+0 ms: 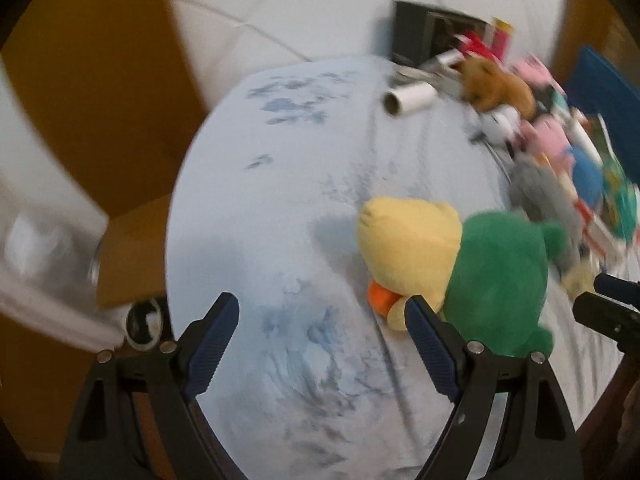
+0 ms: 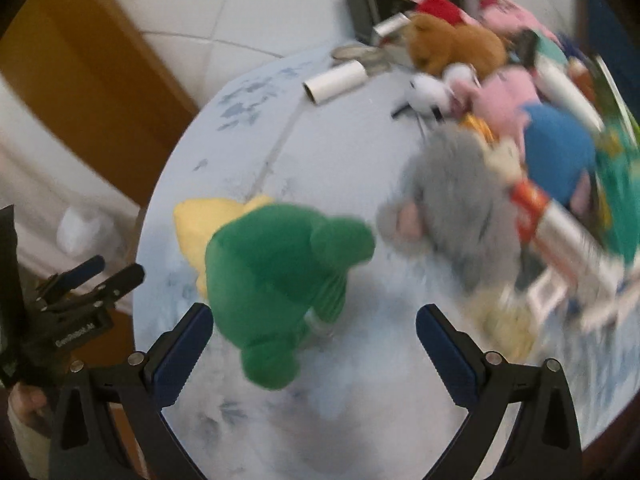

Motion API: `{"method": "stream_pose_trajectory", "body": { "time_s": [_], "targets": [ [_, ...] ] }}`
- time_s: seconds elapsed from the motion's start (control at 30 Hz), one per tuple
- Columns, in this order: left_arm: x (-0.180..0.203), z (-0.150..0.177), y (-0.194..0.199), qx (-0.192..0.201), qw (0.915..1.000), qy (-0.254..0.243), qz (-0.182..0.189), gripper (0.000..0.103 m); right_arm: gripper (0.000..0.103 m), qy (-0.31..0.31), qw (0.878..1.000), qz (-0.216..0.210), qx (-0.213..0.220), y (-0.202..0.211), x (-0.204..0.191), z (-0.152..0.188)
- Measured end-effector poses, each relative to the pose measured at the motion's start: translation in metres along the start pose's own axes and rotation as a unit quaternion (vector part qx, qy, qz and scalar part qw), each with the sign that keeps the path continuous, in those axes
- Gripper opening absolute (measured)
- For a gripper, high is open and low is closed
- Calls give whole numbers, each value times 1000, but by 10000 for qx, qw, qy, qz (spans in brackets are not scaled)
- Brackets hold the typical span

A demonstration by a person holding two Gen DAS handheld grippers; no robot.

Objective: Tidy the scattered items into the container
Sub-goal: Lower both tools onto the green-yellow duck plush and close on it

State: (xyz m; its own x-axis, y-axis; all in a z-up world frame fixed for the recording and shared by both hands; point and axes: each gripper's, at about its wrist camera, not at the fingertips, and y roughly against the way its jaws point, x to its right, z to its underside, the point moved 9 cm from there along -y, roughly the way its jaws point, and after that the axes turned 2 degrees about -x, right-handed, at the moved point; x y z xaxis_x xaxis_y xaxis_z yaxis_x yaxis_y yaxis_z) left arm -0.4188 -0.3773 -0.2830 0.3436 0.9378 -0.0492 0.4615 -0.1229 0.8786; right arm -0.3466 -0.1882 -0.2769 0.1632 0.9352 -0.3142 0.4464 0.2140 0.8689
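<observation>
Green plush toy (image 2: 276, 292), yellow-headed: lying on the pale blue cloth (image 1: 280, 208), just ahead of both tools, well apart from the dark container (image 2: 360, 4) standing at the far edge. Paper tube (image 2: 334, 80), brown plush (image 2: 452, 48), grey plush (image 2: 452, 216), pink plush (image 2: 508, 100): all sitting loose; tidying is barely beginning. Left gripper (image 1: 322, 312) and right gripper (image 2: 314, 324): hanging wide apart, gripping nothing. Far heap is blurring; container contents are proving unreadable.

Black left gripper (image 1: 322, 320), blue ribbed jaws, silver screws
</observation>
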Motion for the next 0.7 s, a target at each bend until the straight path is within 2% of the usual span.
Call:
{"method": "stream_pose_trajectory", "body": {
  "time_s": [0.17,0.37,0.57,0.63,0.67,0.7],
  "targets": [
    [19,-1,-15,123,9954,-847,437,85,103,-542,9982,240,31,-12,-4,27],
    [40,-4,-44,30,9876,-1352,802,85,103,-696,9964,464,-102,-42,-10,41],
    [68,-5,-54,-78,9794,-1565,1277,85,103,-791,9896,1190,189,-38,34,15],
    [77,-12,-49,-20,9765,-1598,1443,85,103,-823,9886,1245,200,-35,49,7],
    [80,-15,-48,10,9760,-1617,1459,86,103,-817,9888,1231,200,-35,54,3],
    [83,-18,-47,37,9756,-1637,1466,93,103,-786,9887,1260,212,-33,59,-2]
  ]
}}
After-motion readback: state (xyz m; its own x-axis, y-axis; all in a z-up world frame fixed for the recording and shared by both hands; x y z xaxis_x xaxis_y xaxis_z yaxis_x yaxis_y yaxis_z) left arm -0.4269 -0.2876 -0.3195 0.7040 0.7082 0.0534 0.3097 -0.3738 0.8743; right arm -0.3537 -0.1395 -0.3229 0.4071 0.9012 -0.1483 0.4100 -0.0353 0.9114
